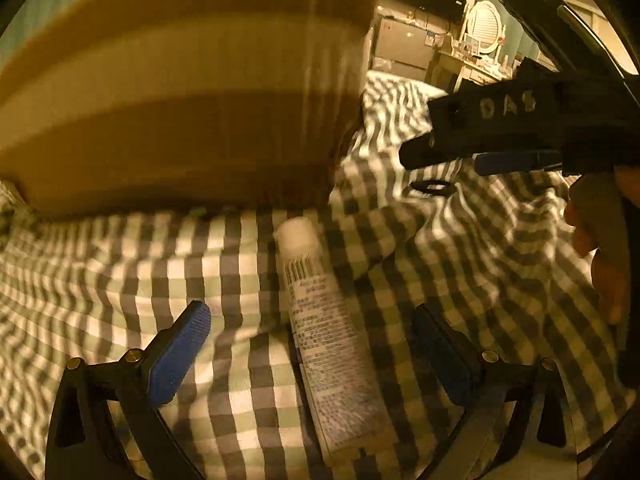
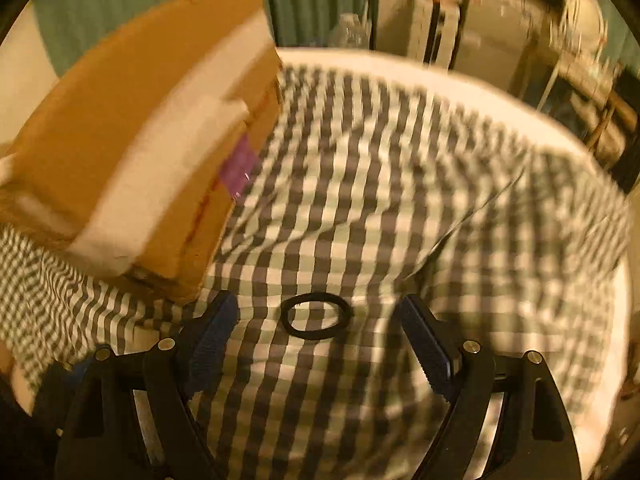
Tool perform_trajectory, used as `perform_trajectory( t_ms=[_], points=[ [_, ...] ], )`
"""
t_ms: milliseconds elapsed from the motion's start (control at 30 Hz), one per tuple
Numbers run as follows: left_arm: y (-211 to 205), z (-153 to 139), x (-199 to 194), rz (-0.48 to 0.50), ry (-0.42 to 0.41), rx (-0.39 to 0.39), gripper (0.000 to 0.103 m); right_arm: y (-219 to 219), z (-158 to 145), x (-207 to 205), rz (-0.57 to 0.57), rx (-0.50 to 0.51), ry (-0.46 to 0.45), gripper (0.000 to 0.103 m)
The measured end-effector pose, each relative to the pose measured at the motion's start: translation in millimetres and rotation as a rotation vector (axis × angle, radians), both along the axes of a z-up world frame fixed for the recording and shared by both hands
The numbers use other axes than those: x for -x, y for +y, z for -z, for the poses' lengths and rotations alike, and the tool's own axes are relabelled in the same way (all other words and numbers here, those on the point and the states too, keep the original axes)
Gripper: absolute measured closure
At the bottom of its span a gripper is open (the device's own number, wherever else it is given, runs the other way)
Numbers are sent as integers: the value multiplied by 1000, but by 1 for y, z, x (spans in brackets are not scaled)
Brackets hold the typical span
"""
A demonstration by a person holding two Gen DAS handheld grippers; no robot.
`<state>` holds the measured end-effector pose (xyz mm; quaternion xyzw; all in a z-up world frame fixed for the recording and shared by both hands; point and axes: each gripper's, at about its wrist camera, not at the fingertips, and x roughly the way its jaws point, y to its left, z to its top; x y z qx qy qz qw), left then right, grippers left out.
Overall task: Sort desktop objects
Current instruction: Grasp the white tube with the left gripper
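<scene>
**Both pairs of fingers spread wide over the checked cloth**

Fingers on my left gripper (image 1: 304, 356) stand wide apart, with the white tube (image 1: 324, 336) lying lengthwise on the cloth between them; neither blue pad touches it, and I see open cloth on both sides of the tube. Its cap end points toward the cardboard box (image 1: 180, 92), stopping just short of the box's lower edge. That box walls off the whole left and far side of this view, so free room lies only to the right.

On my right gripper (image 2: 318, 344) the fingers are likewise wide and hold nothing. A black ring (image 2: 317, 316) lies flat on the checked tablecloth (image 2: 360, 184) between the fingertips, apart from both. The left finger (image 2: 212, 344) sits near the box's near corner. Beyond the ring the cloth runs wrinkled but bare to the table's (image 2: 500, 92) curved far rim, where a pale strip shows past the cloth's edge.

From the left view, the right gripper hangs above the ring (image 1: 434, 187), with a hand (image 1: 600, 248) at the right edge.
</scene>
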<state>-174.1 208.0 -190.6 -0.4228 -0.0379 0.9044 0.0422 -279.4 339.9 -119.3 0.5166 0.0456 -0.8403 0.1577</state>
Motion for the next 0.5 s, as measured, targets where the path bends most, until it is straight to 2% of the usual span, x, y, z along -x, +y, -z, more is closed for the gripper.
perform_trajectory(
  t_ms=[100,167,233,267,333,367,433,500],
  points=[
    [0,2,0,6,9,-13,2,-4,12,9,-14,5,-47,19],
    [-3,0,-2,9,13,-27,11,-7,22,11,-22,-7,-97,19],
    [-6,-1,-5,9,21,-28,29,-8,28,11,-21,-36,-112,26],
    [-13,-3,-10,13,24,-24,34,-7,27,11,-13,-36,-109,28],
    [-18,-4,-12,26,26,-15,46,-2,25,10,9,-32,-106,45],
    [-21,-5,-14,30,27,-13,51,2,25,10,28,-25,-106,49],
    [-25,-7,-17,50,22,-10,74,7,23,9,46,-17,-100,67],
    [-27,-10,-20,73,20,1,75,8,20,5,48,-15,-91,77]
  ],
)
